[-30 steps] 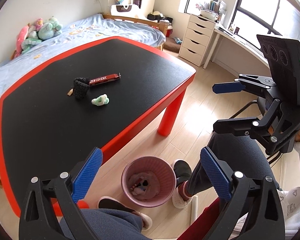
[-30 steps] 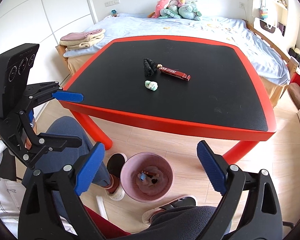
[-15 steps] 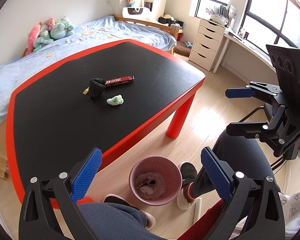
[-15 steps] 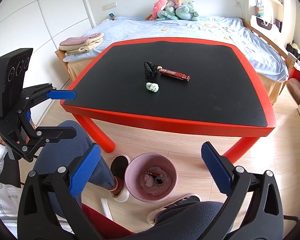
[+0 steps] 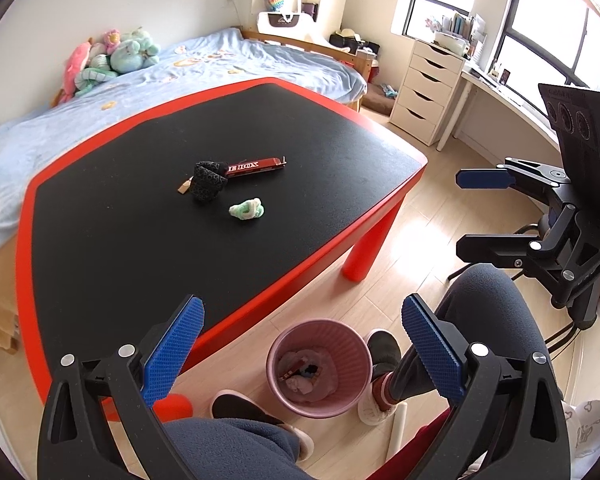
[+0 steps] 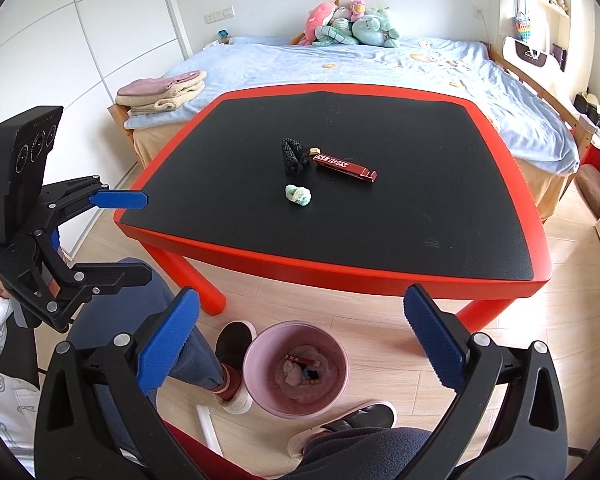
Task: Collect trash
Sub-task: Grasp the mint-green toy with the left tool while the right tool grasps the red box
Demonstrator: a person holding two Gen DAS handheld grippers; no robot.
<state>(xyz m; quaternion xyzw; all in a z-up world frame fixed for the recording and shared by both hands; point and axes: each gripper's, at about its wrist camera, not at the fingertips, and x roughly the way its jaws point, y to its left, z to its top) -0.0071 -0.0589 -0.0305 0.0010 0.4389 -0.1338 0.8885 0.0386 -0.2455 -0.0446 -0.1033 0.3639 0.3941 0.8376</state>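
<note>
- The bed (image 6: pixel 440 80) with its pale blue cover fills the far side of the room, soft toys (image 6: pixel 348 22) heaped at the wall end.
- The red-rimmed black table (image 6: pixel 400 272) stands just in front of you, its near edge above the floor where your feet rest.
- The white drawer chest (image 5: pixel 428 92) stands under the window, well apart from the table.
- Your left gripper (image 5: pixel 300 354) hangs above the floor at the table's near edge, its blue pads spread wide with nothing between them.
- Your right gripper (image 6: pixel 300 346) is likewise wide open and empty, held over the bin.
- The pink waste bin (image 6: pixel 332 344) sits on the floor between your slippers, some wrappers and tissue lying inside.
- The trash lies near the table's middle: a red box (image 6: pixel 346 166) lying flat, one end beside a crumpled black mesh piece (image 6: pixel 293 156).
- A small green-white wad (image 6: pixel 299 194) lies just in front of those two, apart from both.
</note>
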